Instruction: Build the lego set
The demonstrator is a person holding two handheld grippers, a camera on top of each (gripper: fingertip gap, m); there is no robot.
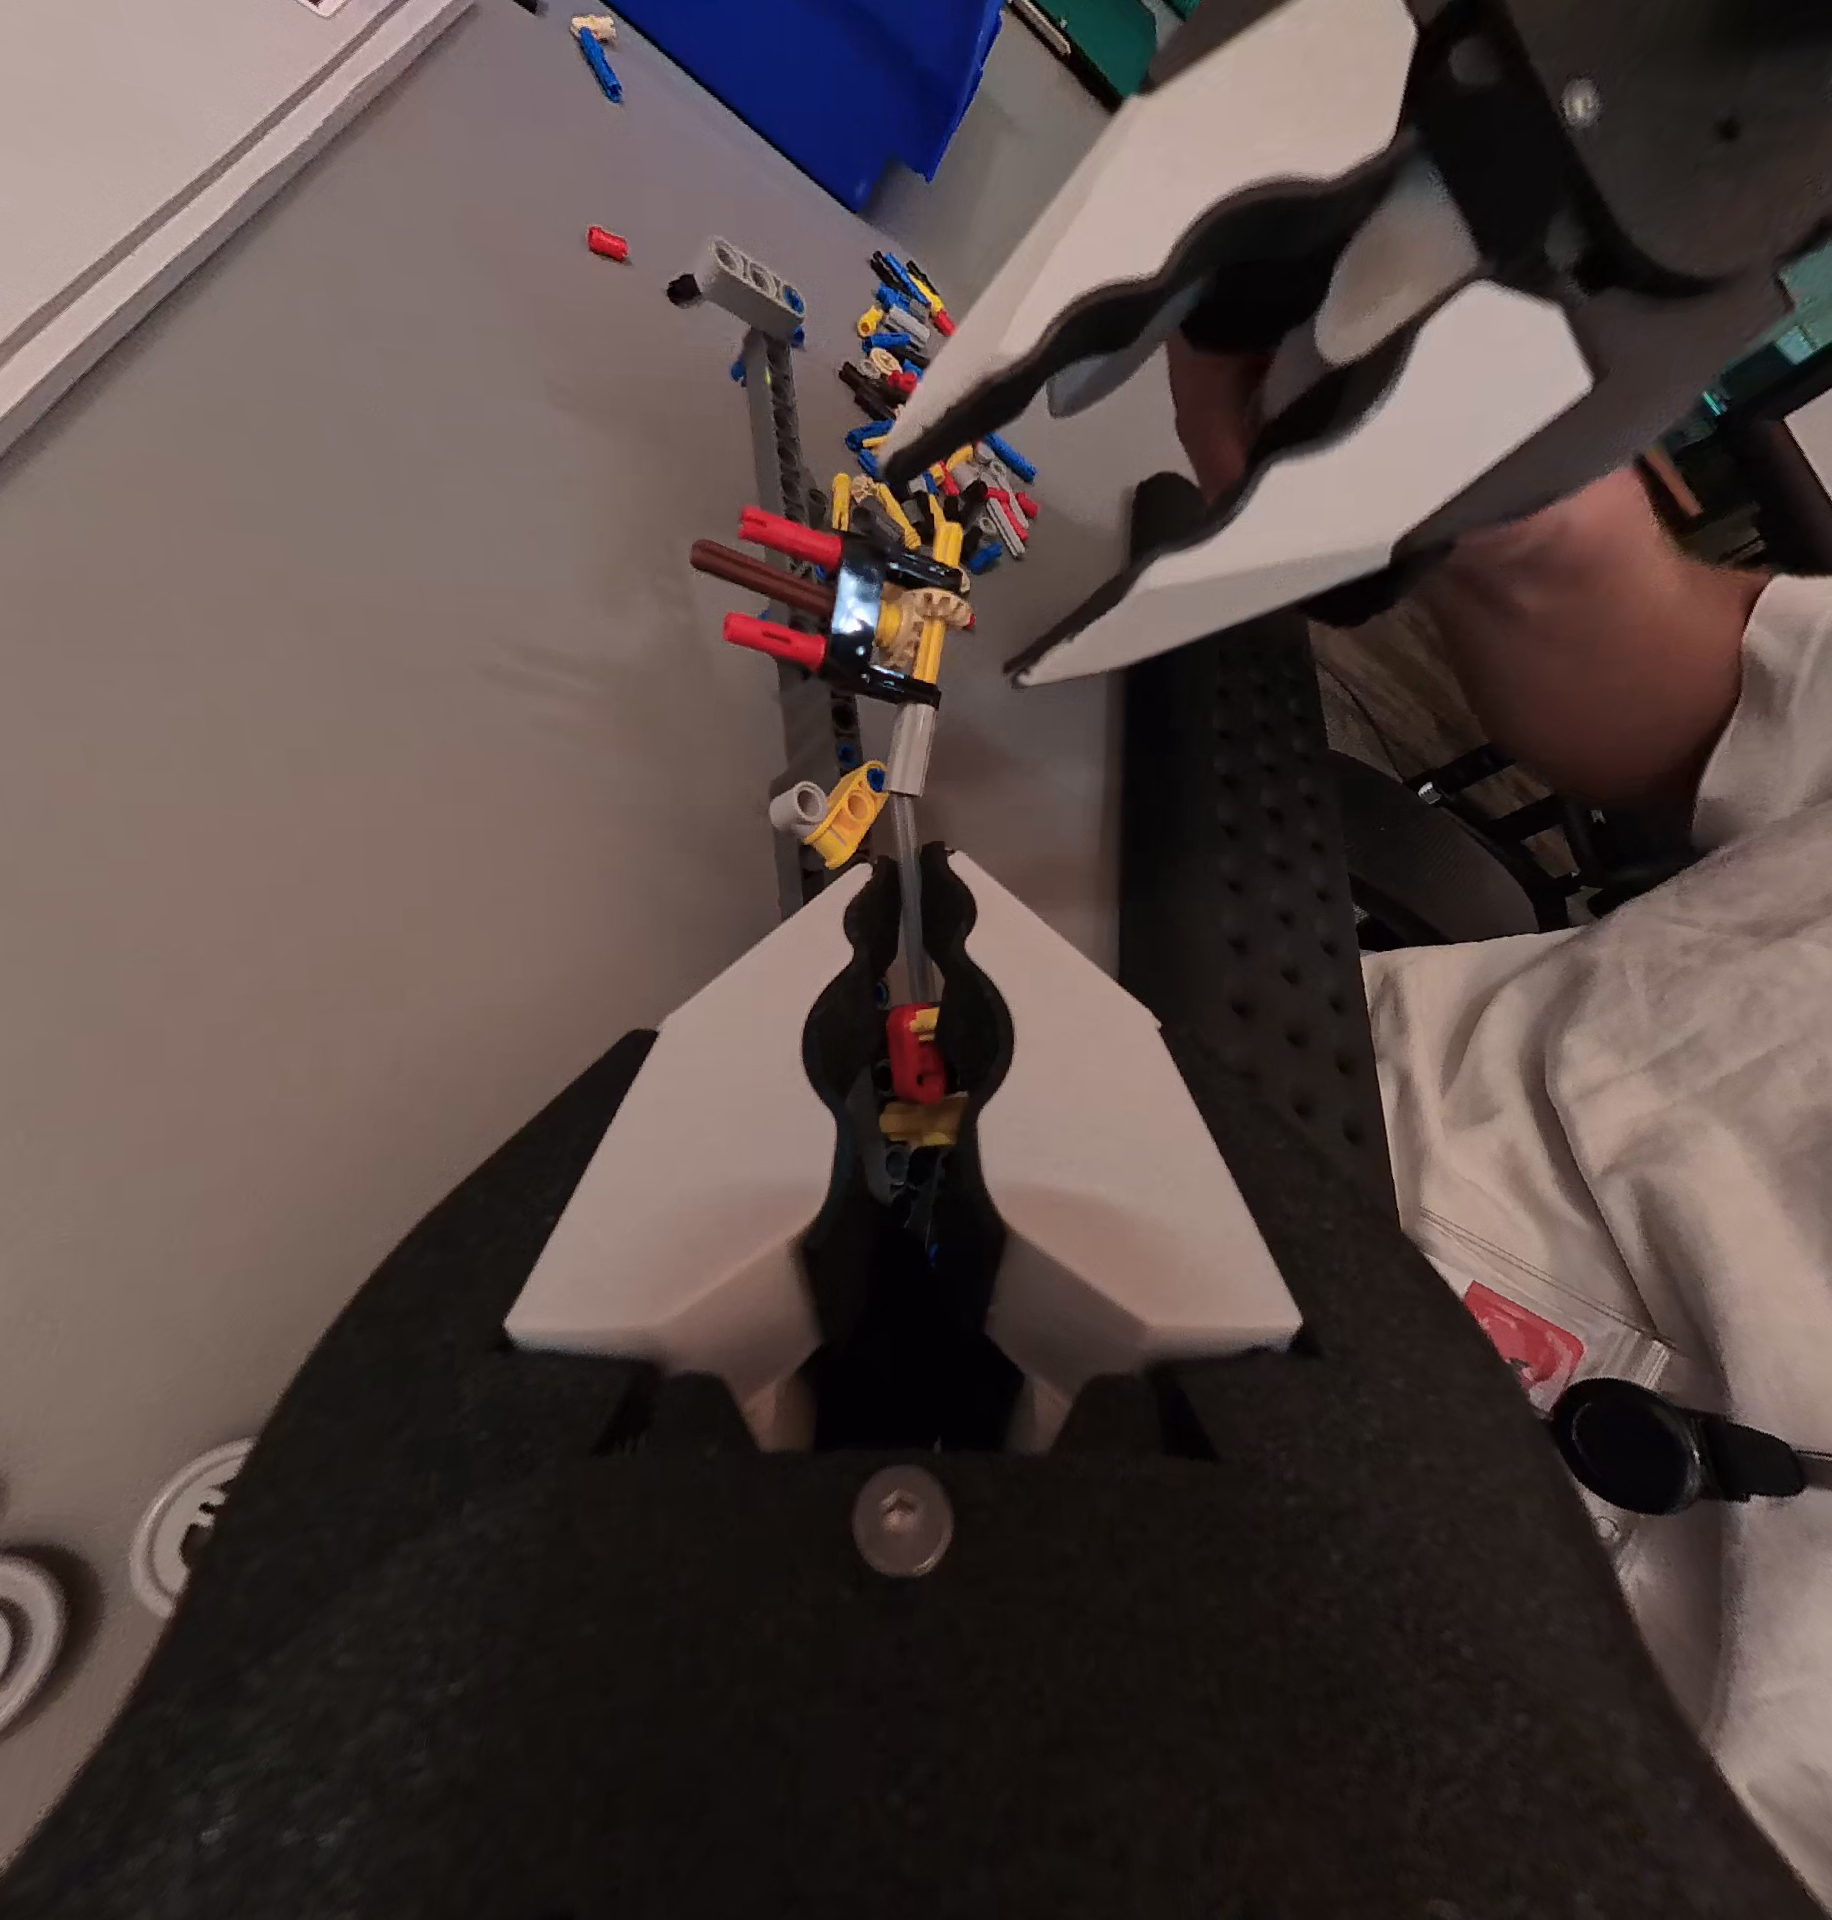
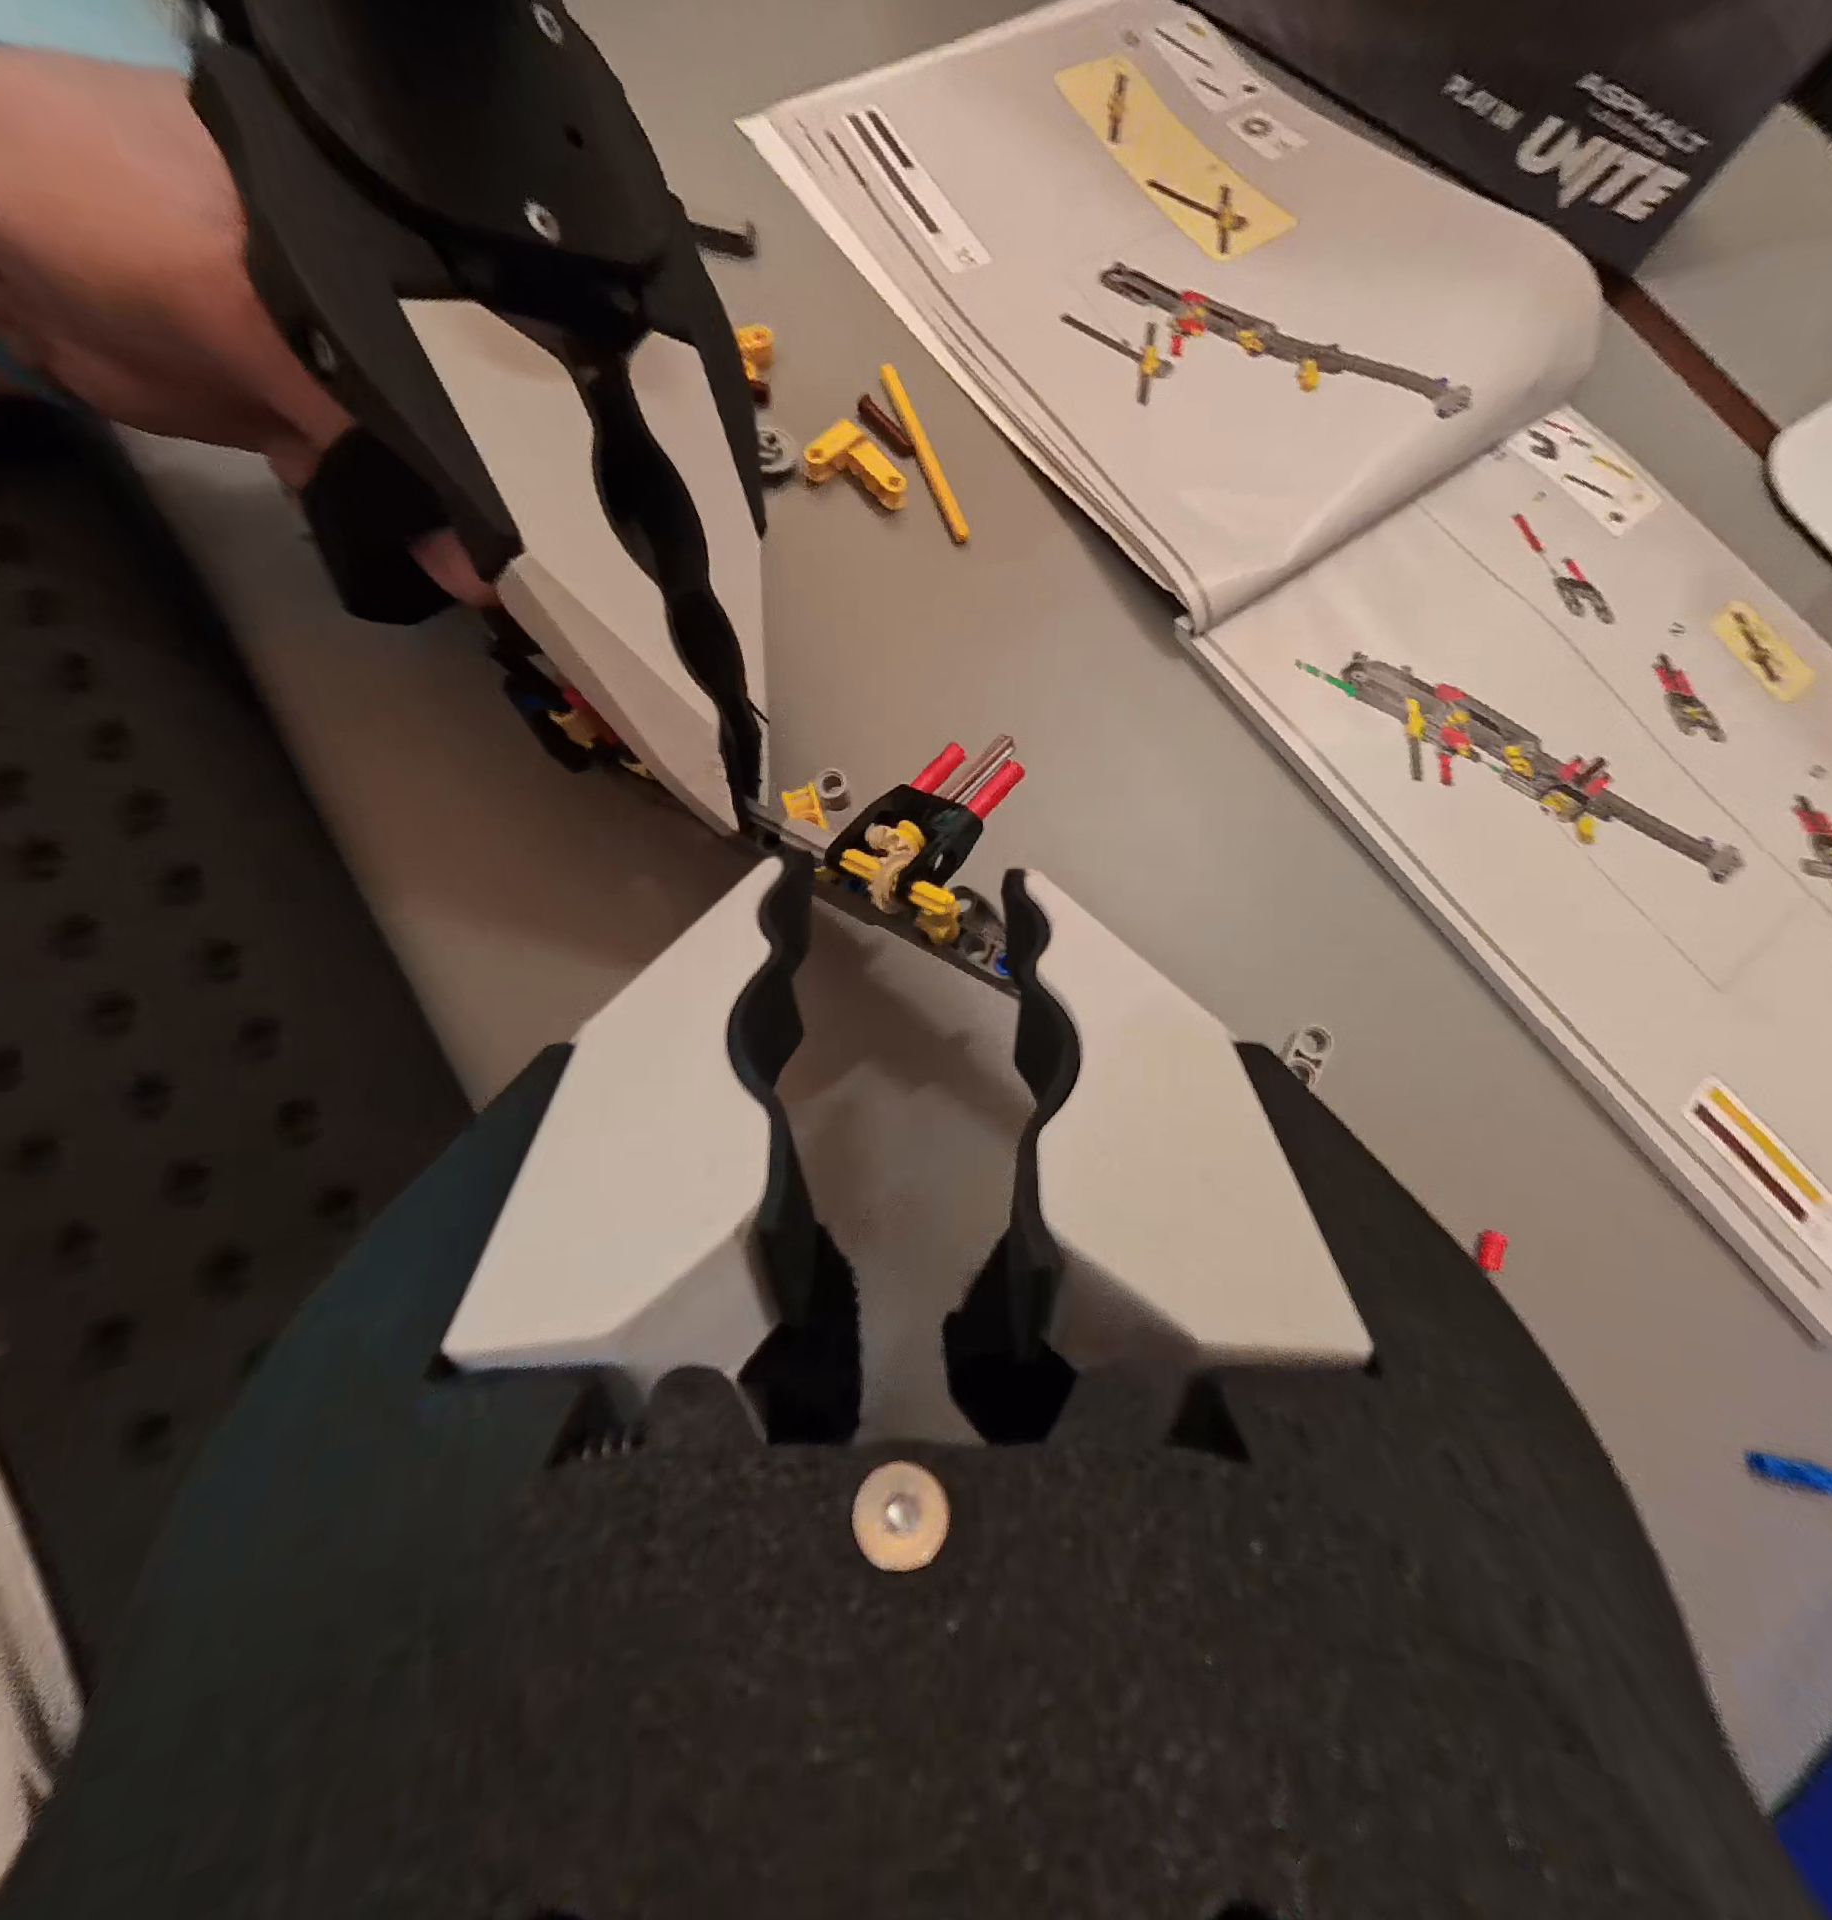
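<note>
The left gripper (image 1: 910,883) is closed tight on the grey axle (image 1: 914,935) of a small Lego assembly (image 1: 886,608), held above the grey table (image 1: 320,623). At the axle's far end sits a black frame with yellow and tan gears, two red pins (image 1: 782,535) and a brown axle (image 1: 756,577) sticking out to the left. The right gripper (image 2: 907,883) is wide open and holds nothing; its fingertips sit just beside that assembly. Beneath lies a long dark grey beam (image 1: 787,436). A pile of loose pins (image 1: 927,416) lies farther off. In the right wrist view, an open instruction booklet (image 2: 1359,499) lies to the right, with yellow pieces (image 2: 855,462) beyond the left gripper.
</note>
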